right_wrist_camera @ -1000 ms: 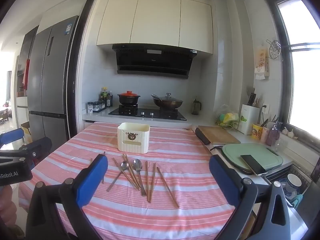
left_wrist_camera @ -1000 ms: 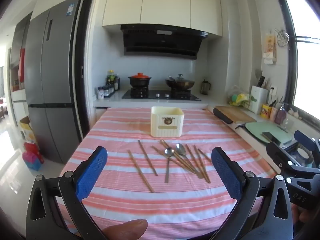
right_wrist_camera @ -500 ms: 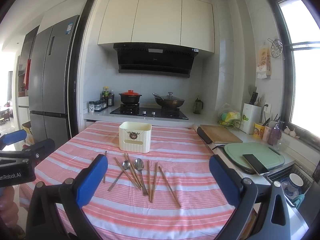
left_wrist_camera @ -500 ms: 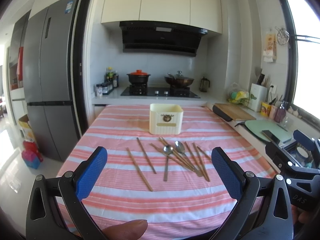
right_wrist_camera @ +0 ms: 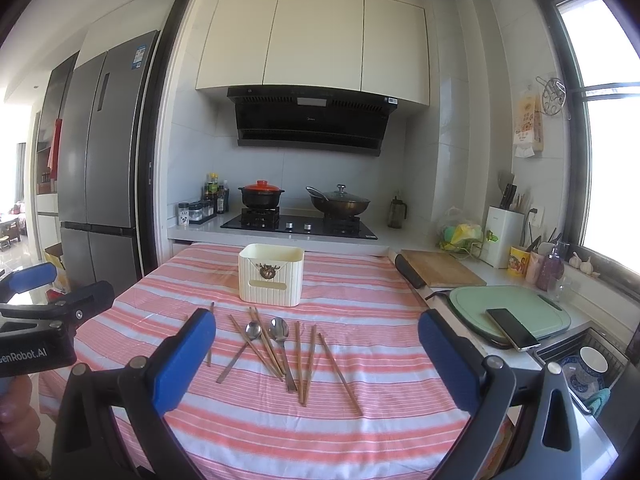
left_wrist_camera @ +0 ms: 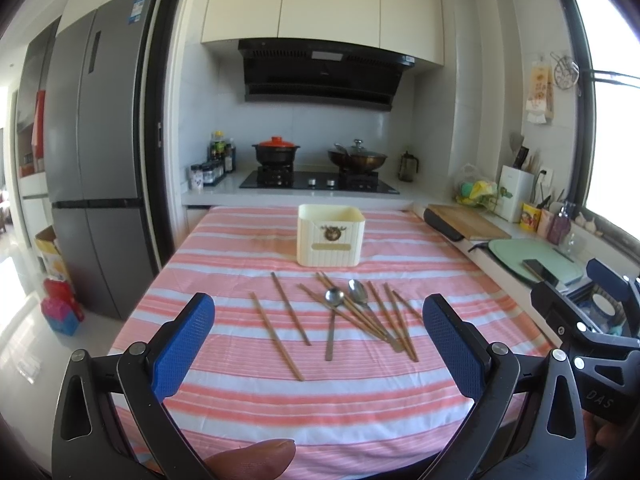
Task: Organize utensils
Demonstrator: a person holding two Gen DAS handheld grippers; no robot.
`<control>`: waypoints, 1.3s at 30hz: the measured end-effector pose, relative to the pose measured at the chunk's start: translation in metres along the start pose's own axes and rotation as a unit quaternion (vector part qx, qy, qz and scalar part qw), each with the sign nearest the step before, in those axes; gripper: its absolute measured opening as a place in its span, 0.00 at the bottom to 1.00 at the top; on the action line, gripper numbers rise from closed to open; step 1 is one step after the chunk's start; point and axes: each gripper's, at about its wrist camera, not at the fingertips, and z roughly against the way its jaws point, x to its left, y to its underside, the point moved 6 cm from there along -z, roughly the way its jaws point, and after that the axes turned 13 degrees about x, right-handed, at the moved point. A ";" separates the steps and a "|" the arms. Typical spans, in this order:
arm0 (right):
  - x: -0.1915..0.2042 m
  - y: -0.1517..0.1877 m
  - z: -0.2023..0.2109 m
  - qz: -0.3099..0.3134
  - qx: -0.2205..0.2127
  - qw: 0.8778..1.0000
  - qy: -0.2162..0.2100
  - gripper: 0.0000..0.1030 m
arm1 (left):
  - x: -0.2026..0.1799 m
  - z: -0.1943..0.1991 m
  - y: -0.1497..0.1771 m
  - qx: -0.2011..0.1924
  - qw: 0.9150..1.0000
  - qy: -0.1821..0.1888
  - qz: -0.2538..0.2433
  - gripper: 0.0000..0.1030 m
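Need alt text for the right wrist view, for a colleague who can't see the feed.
The right gripper, jaws wide open and empty, hangs above a striped tablecloth where wooden chopsticks and two metal spoons lie loose in front of a cream utensil holder. The left gripper shows at the left edge; a stove and counter are behind.

Left hand-held gripper [left_wrist_camera: 319,338] and right hand-held gripper [right_wrist_camera: 317,350] both gape wide, level, side by side.
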 end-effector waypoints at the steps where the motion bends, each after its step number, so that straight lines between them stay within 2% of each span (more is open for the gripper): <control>1: 0.000 0.000 0.000 0.000 0.000 1.000 0.000 1.00 | 0.001 0.000 0.000 0.000 1.000 0.000 0.000 1.00; 39: -0.002 0.009 -0.010 -0.004 0.009 1.000 0.000 1.00 | 0.000 -0.007 0.007 0.008 1.000 0.003 0.000 1.00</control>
